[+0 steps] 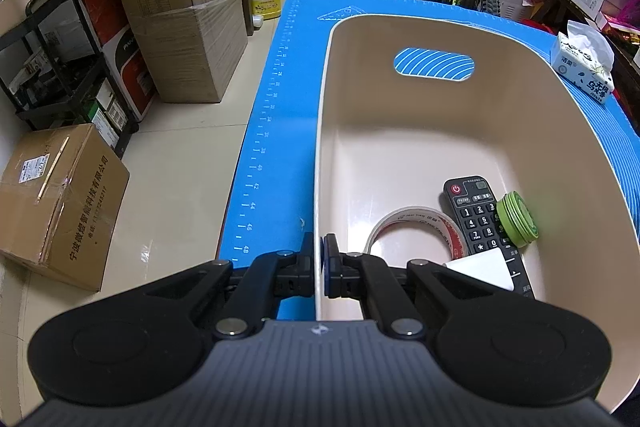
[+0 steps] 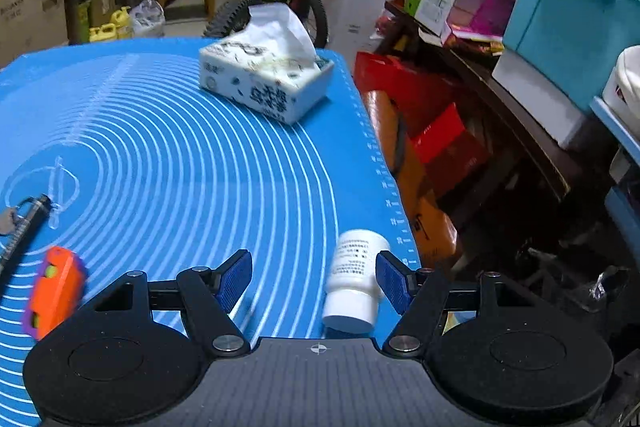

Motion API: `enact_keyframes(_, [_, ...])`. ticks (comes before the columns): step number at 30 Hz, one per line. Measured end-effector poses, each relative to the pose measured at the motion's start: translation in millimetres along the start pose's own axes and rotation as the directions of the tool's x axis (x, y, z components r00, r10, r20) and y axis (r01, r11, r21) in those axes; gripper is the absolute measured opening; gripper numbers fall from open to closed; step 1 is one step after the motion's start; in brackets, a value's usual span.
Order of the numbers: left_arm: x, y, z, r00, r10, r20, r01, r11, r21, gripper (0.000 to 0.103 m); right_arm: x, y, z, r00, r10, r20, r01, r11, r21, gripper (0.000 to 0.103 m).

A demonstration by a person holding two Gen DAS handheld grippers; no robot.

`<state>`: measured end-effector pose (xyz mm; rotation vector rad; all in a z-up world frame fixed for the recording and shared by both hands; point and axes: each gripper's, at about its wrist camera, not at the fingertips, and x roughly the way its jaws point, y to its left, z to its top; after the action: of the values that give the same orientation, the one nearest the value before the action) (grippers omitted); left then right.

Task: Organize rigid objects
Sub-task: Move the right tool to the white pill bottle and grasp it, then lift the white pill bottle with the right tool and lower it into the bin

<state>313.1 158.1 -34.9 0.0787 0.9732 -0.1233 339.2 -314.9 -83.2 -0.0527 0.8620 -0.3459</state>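
Bottle (image 2: 354, 281) lies on its side at the counter's (image 2: 180, 147) right edge, just inside the right tool's (image 2: 316, 281) wide-spread fingers, touching the right one. Left tool (image 1: 319, 267) pinches the bin's (image 1: 600, 195) wall. An off-centre squeeze could roll the bottle off the edge.

Two handheld black grippers, blue finger pads.
Left gripper (image 1: 319, 267) and right gripper (image 2: 316, 281): matte black linkage arms, silver pivot screws, round black discs either side, ribbed dark grey body with small white crosshair mark at centre; ridged blue pads (image 2: 234, 281) on fingertips.
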Motion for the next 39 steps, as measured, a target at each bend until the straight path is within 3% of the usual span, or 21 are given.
enact_keyframes(11, [0,-2,1,1.0,0.005,0.0,-0.005,1.0,0.002,0.005,25,-13,-4,0.998,-0.04,-0.043,0.042,0.998,0.037,0.077])
enact_keyframes(18, [-1,-2,1,1.0,0.004,0.0,-0.004,1.0,0.002,0.005,33,-24,-6,0.996,-0.058,-0.066,0.063,0.996,0.065,0.063])
enact_keyframes(23, [-1,-2,1,1.0,0.006,-0.001,-0.006,1.0,0.003,0.005,33,-26,-7,0.998,0.008,-0.062,-0.002,0.996,0.094,0.044])
enact_keyframes(31, [0,-2,1,1.0,0.005,-0.001,-0.005,1.0,0.002,0.005,22,-19,-5,0.999,0.008,-0.032,-0.006,0.998,0.066,0.044])
enact_keyframes(39, [-1,1,1,1.0,0.002,0.001,-0.002,1.0,0.0,0.005,-30,21,19,0.987,0.15,0.057,-0.154,0.986,0.068,0.044])
